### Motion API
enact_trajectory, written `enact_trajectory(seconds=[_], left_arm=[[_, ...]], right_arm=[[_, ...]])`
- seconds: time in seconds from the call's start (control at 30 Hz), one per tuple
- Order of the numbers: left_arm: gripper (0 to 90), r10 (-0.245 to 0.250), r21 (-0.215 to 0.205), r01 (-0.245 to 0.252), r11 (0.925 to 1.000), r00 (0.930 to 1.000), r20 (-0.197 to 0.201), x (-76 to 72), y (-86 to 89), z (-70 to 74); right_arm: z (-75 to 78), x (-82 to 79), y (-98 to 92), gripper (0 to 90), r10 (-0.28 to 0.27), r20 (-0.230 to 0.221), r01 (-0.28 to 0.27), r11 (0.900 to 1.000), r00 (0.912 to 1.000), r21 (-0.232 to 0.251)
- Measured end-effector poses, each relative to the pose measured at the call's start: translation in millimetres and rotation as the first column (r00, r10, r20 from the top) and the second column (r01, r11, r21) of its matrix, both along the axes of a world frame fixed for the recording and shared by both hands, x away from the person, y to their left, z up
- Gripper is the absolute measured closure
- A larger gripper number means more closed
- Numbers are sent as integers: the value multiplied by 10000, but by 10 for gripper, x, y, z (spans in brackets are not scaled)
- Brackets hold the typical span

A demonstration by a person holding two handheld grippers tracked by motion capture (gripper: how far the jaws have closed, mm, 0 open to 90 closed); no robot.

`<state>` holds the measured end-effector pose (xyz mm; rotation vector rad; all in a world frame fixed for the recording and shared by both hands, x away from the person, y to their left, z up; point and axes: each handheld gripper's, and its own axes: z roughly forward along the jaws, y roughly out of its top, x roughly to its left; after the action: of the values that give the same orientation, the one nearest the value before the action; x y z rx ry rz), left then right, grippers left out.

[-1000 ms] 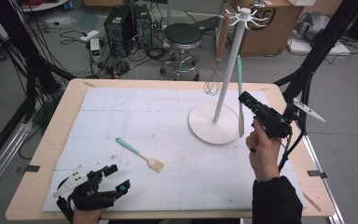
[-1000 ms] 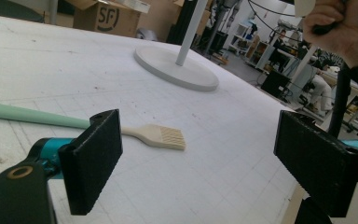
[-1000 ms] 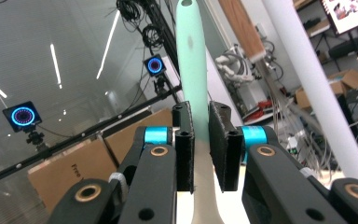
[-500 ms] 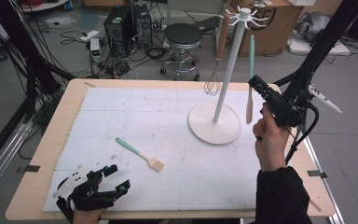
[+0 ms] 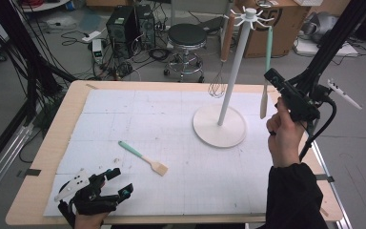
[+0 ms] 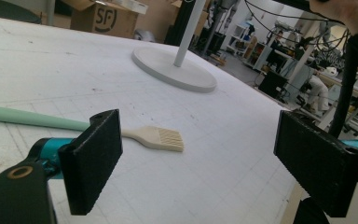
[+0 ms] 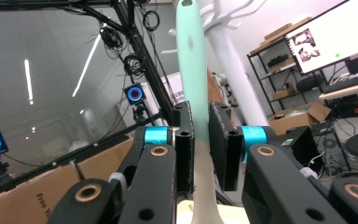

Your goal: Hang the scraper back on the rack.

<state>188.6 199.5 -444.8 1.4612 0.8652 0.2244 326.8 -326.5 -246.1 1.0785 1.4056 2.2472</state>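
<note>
Mint-green-handled spatula with a pale cream blade (image 5: pixel 267 71) hangs upright beside the tall white utensil stand (image 5: pixel 220 129), its handle tip up at one of the stand's hooks and its blade pointing down over the right edge of the wooden table (image 5: pixel 43 181), seen from the high view. Clamped on it is the right gripper (image 7: pixel 201 144), raised in a person's hand; in the right gripper view the two black jaws press the spatula where the green handle meets the cream neck, and the handle rises straight out of the top of that view, so its end and the hook are cut off there. Whether the handle's hole sits on the hook cannot be made out from above, where the hook is small and faint. At the table's near left corner the left gripper (image 5: pixel 116 183) rests low with its jaws spread wide and nothing between them. Ahead of it on the white mat lies a second green-handled brush with cream bristles (image 6: pixel 154 137), its handle partly hidden behind the left jaw in the left gripper view. A wire whisk with a wooden handle (image 5: pixel 218 86) hangs from the stand's far side.
</note>
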Motion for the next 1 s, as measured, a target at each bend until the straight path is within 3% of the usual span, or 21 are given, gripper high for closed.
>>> enact_trajectory(seconds=[0.23, 0.57, 1.0], left_arm=[[158, -179, -30, 179, 9998, 9998, 57, -4, -30, -2], [158, -16, -3, 16, 10000, 10000, 70, -30, 4, -5], [158, -6, -7, 6, 10000, 10000, 62, -35, 15, -4]], right_arm=[[34, 101, -96, 807, -55, -89, 56, 10000, 9999, 12], [9, 182, -64, 806, 148, -224, -146, 9999, 9996, 93], [11, 179, -79, 807, 151, -268, -145, 9996, 9995, 231]])
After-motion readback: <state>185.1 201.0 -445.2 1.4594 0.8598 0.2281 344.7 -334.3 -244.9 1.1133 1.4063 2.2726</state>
